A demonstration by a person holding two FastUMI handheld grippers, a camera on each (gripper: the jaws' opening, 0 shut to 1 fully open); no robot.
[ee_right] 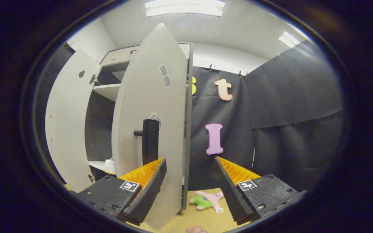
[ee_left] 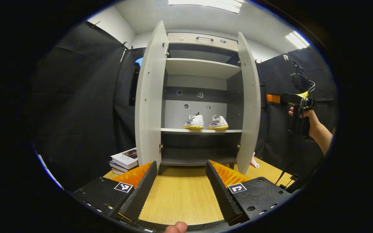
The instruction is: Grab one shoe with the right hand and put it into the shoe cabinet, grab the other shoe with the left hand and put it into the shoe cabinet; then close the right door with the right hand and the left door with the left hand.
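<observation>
Two white shoes with yellow soles (ee_left: 193, 122) (ee_left: 218, 123) stand side by side on the middle shelf of the grey shoe cabinet (ee_left: 201, 67). Both doors hang open: the left door (ee_left: 150, 100) and the right door (ee_left: 249, 103). My left gripper (ee_left: 181, 179) is open over the wooden table, in front of the cabinet, holding nothing. In the left gripper view the right gripper (ee_left: 300, 100) is held up by a hand, to the right of the right door. In the right gripper view my right gripper (ee_right: 191, 179) is open, just behind the right door (ee_right: 152, 129) near its black handle (ee_right: 150, 140). A shoe (ee_right: 109, 165) peeks from inside.
A stack of books (ee_left: 125, 160) lies left of the cabinet on the wooden table (ee_left: 180, 197). A pink and green plush toy (ee_right: 207, 200) lies on the table by the right door. Black cloth walls close in on both sides.
</observation>
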